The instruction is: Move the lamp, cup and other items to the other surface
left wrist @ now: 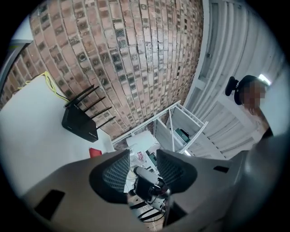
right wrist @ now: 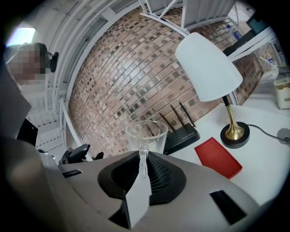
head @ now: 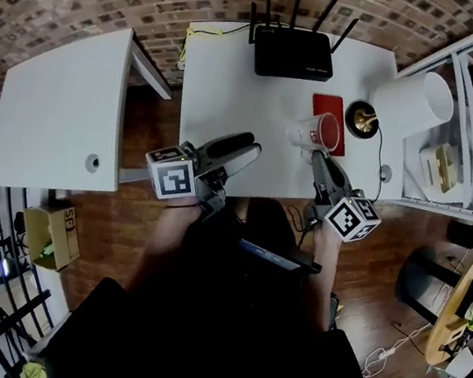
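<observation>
**Inspector:** Position of the cup?

**Observer:** The clear handled cup (right wrist: pixel 146 135) is in the right hand-held gripper (right wrist: pixel 144 165), jaws clamped on its thin handle tab, with the cup body just beyond the pads. It is over the near right part of the central white worktop (head: pixel 225 93), beside the flat red tray (head: pixel 331 106). Whether its base is lifted off the surface I cannot tell from the head view.

**Inspector:** The other gripper?

**Observer:** The left hand-held gripper (left wrist: pixel 140 170) has its jaws apart with nothing between them. It is held over the near edge of the same worktop, apart from every item.

**Inspector:** Other items?

**Observer:** The lamp with a white cone shade and brass base (head: pixel 411 100) stands at the right end, its cord trailing on the surface. The tray lies just beside its base. The black router with four aerials (head: pixel 294 53) sits at the far edge, by the brick wall.

**Inspector:** Destination?

**Observer:** The separate white worktop (head: pixel 63 103) to the left carries none of these items. Only a small round fitting shows on it.

**Inspector:** Assessment?

**Observer:** Judged as the very start: one item gripped, none delivered. Cup, lamp, tray and router all remain to be carried across, and the corded lamp likely needs the most care.
</observation>
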Action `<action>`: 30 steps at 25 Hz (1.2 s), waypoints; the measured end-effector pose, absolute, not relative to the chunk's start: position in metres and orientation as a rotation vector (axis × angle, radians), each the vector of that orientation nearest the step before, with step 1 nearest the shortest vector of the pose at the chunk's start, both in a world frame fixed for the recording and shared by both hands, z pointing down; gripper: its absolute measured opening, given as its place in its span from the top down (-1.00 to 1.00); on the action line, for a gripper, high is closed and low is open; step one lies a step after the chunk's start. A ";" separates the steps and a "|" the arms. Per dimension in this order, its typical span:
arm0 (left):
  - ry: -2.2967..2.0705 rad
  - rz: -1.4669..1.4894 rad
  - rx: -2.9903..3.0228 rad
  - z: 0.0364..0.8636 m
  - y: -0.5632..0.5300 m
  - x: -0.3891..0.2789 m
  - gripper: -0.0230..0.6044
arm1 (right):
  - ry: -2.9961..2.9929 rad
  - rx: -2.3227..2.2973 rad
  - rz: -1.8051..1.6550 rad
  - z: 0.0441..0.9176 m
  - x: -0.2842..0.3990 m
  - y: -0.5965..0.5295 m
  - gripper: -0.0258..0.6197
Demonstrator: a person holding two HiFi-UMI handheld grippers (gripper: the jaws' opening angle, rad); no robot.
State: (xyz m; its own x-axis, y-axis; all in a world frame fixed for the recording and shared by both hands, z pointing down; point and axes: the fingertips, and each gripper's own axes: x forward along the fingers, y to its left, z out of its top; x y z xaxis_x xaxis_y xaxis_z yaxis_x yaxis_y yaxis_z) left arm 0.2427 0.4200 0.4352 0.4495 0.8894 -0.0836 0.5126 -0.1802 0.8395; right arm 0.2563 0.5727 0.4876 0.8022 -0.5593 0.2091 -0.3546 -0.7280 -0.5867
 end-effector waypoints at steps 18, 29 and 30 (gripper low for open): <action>1.037 0.586 1.875 0.464 0.401 0.287 0.35 | 0.784 -2.440 -0.703 0.540 0.324 0.543 0.71; 0.953 0.623 1.914 0.478 0.418 0.320 0.35 | 0.819 -2.432 -0.816 0.581 0.370 0.552 0.71; 0.949 0.628 1.916 0.479 0.419 0.322 0.35 | 0.819 -2.433 -0.826 0.584 0.373 0.552 0.71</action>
State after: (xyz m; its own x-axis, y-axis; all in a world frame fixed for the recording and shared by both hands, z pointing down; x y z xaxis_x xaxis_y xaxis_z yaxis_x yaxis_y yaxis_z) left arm 0.3223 0.4190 0.4791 0.5799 0.8130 0.0534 0.3667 -0.3190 0.8739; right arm 0.3728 0.5525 0.5843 0.6459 -0.6534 0.3948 -0.3898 -0.7269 -0.5654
